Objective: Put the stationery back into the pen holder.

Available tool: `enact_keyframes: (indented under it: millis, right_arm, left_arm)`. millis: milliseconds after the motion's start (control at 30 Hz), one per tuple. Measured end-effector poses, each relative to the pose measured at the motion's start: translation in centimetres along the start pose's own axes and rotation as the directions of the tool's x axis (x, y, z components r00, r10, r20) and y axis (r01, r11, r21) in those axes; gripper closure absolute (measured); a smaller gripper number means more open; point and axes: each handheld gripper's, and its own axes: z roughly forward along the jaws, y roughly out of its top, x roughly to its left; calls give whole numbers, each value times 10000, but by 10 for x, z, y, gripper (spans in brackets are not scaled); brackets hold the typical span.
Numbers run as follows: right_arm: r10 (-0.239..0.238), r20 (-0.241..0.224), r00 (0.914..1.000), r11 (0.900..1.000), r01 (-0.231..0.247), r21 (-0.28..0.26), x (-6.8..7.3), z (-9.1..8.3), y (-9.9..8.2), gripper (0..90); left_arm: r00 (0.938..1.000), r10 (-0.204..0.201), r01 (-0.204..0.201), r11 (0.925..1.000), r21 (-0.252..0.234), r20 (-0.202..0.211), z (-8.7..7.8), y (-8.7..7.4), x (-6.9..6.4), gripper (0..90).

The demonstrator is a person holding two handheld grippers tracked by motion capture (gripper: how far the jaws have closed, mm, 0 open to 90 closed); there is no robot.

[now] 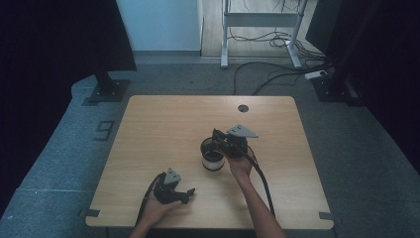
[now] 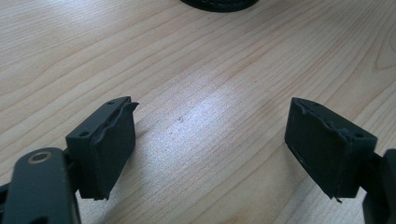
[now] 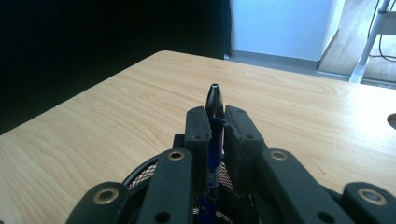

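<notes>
**Pen held upright over mesh cup — right hand**

Right gripper point(image 3: 215, 122): fingers point(image 3: 196, 135) closed hard on a pen point(image 3: 215, 100), pads pressing its barrel from both sides. The pen's long axis runs along the fingers, tip end sticking out just past them, the blue barrel running back down between the pads. Directly beneath the fingers sits a black mesh pen cup point(image 1: 212, 154), its rim point(image 3: 144, 170) showing under the linkage. In the high view this gripper point(image 1: 224, 141) hangs right at the cup's mouth, so pen and cup opening are close to aligned (my reading: the pen goes down into the cup, or is being drawn out of it; cannot tell which).

Cup stands near the middle of the desk point(image 1: 163, 124), slightly toward its right edge; black mesh above, pale band at the base.

Left gripper point(image 1: 174, 191): fingers point(image 2: 109, 144) spread wide, nothing between them, resting near the desk's front edge, well apart from the cup. Right hand is clearly the nearer.
</notes>
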Motion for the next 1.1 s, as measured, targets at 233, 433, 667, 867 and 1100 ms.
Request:
enact_keyframes:
  millis: [233, 433, 667, 867, 1100]
  right_arm:
    - [89, 70, 9999, 10000, -89, -32, -3, -1, -1, 779]
    - [70, 312, 9995, 10000, -71, 49, -7, -4, -3, 762]
    - [45, 408, 9992, 10000, -48, 68, -9, -7, -6, 758]
    - [45, 423, 9991, 9999, -50, 130, -11, -9, -8, 744]
    - [-157, 537, 9984, 9993, 139, 349, -13, -15, -10, 640]
  left_arm:
    - [10000, 16, -16, 10000, 8, -12, 0, 0, 0, 167]
    - [10000, 2, -2, 10000, 15, -2, 0, 0, 0, 167]
    - [10000, -2, 2, 10000, 29, 5, 0, 0, 0, 167]
    - [10000, 19, -19, 10000, 38, -15, 0, 0, 0, 167]
    - [10000, -3, 3, 10000, 46, -18, 0, 0, 1, 167]
